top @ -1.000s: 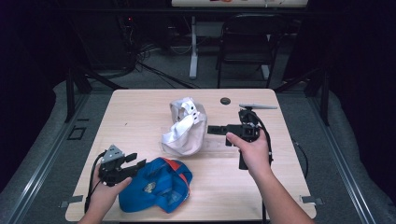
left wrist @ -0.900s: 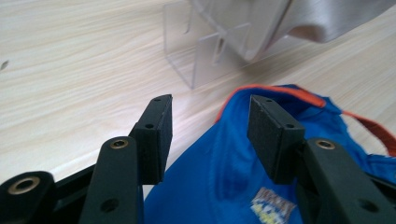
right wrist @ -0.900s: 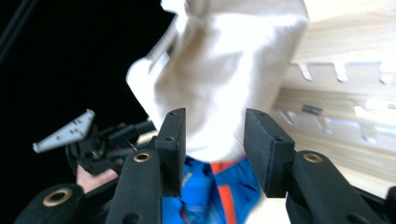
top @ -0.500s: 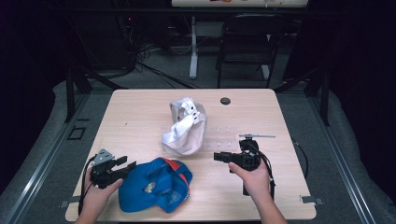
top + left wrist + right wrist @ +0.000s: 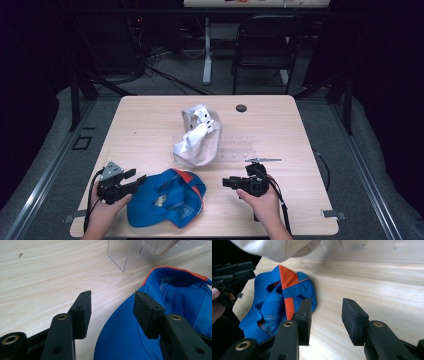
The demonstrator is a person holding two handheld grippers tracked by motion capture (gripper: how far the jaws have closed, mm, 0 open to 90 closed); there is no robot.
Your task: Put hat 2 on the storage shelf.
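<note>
Blue fabric cap [image 5: 165, 197] with orange trim laid crumpled at near table [image 5: 150, 120] edge, left tool [image 5: 131, 181] held released beside its brim, right tool [image 5: 229, 182] released over bare wood, white cap [image 5: 197, 136] mid-table.

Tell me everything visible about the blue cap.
The blue cap is soft blue fabric with orange trim and an orange panel, lying crumpled and opening-up on the wooden table near its front edge. The left gripper hovers at its left rim, jaws open. Whether they touch is unclear.
</note>
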